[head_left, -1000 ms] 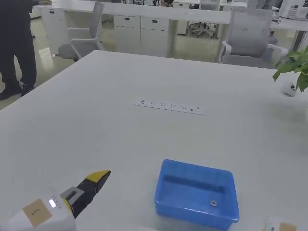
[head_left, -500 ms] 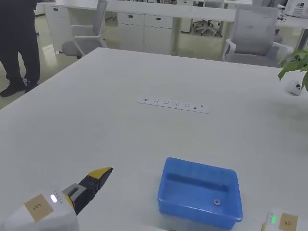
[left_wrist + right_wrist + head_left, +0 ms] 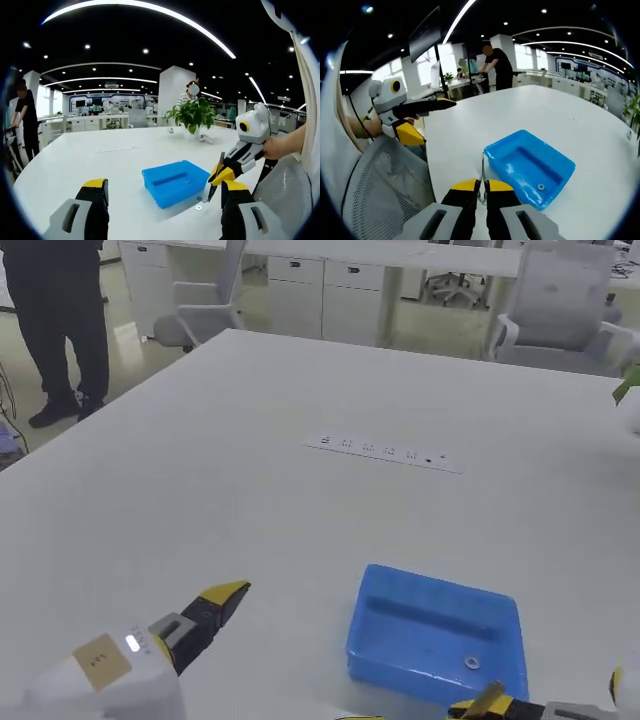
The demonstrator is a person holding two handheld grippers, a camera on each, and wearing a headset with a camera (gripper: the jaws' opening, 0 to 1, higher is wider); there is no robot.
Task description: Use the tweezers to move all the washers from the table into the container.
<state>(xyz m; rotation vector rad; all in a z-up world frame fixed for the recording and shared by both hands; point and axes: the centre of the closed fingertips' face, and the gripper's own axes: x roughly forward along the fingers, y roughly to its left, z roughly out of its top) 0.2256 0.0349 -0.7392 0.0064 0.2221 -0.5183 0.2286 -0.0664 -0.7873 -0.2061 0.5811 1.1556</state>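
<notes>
Washer, one, flat on the floor of the blue container, near a front corner. Second washer on the white table just outside the container, beside the tweezers' tips. Tweezers clamped in the right gripper, jaws together on them (clearest in the right gripper view); left gripper, jaws wide apart and holding nothing, left of the container; power strip further back, person standing beyond the table.
</notes>
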